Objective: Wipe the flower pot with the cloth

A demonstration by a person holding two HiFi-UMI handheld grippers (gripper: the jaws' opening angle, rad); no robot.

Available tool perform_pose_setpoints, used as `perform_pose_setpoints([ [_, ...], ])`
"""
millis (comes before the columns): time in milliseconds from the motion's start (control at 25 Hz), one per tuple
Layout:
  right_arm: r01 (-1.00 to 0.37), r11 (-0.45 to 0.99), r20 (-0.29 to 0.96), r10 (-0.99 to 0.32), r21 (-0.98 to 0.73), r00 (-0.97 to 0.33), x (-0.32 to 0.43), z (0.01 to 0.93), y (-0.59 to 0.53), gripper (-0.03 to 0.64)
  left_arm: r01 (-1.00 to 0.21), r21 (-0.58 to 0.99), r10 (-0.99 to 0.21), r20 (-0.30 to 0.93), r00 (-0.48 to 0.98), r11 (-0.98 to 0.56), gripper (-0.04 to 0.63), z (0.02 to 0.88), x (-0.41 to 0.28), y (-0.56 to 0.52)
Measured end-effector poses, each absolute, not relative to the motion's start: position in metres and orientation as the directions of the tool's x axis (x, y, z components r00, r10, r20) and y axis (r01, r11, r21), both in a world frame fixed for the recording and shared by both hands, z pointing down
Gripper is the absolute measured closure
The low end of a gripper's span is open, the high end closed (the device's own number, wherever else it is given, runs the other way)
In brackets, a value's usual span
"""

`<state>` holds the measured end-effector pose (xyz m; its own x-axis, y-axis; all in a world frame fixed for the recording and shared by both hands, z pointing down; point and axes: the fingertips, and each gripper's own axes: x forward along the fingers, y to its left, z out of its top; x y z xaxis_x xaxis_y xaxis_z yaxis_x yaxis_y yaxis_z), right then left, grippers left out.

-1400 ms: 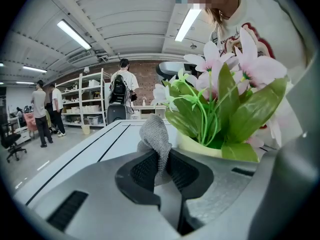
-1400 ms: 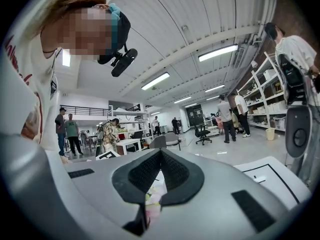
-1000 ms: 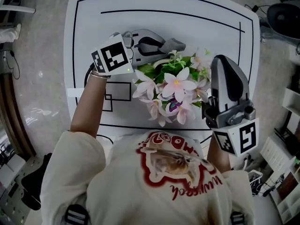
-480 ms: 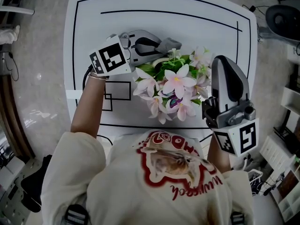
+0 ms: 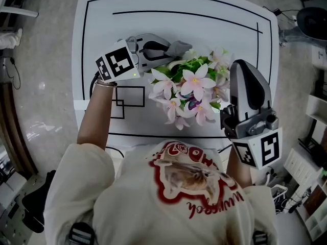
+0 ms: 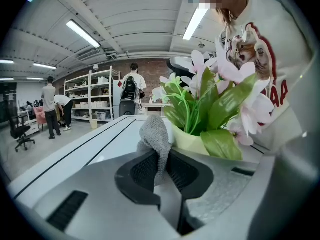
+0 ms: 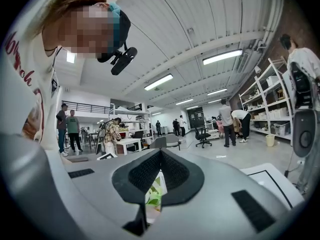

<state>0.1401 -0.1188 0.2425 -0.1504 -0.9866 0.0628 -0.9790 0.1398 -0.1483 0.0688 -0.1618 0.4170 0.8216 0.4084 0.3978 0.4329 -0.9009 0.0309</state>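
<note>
The left gripper (image 6: 161, 159) is clamped on a grey knitted cloth (image 6: 154, 133). Its two dark ribbed pads press on the cloth from either side, and a bunched fold of the fabric stands up past the fingertips. That fold is right up against the left wall of the pale yellow-green flower pot (image 6: 189, 140) and seems to touch it just below the rim.

The pot stands on the white table with black lines (image 5: 153, 4), a little right of its middle and near the person's edge. It holds broad green leaves and pink-white artificial flowers (image 5: 194, 83), which hide it in the head view. In that view the left gripper reaches in from the left, with the cloth at the far-left side of the bouquet.

The right gripper (image 7: 159, 159) is held level at the right edge of the flowers. Its jaws are drawn together, with only a narrow slit between the pads. A sliver of something pale and a bit of green leaf show in that slit. Whether the pads pinch them cannot be told.
</note>
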Motion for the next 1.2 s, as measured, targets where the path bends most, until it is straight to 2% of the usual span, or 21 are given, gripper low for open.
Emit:
perform_pose_setpoints([
  [680, -0.988, 0.089, 0.053, -0.994, -0.123, -0.096, 0.127, 0.239, -0.093, 0.618, 0.384, 0.0, 0.354, 0.392, 0.849, -0.923, 0.549, 0.415, 0.055, -0.162],
  [1200, -0.986, 0.095, 0.037, -0.994, -0.135, -0.101, 0.108, 0.237, -0.083, 0.618, 0.372, -0.021, 0.33, 0.412, 0.849, -0.928, 0.549, 0.417, 0.047, -0.161],
])
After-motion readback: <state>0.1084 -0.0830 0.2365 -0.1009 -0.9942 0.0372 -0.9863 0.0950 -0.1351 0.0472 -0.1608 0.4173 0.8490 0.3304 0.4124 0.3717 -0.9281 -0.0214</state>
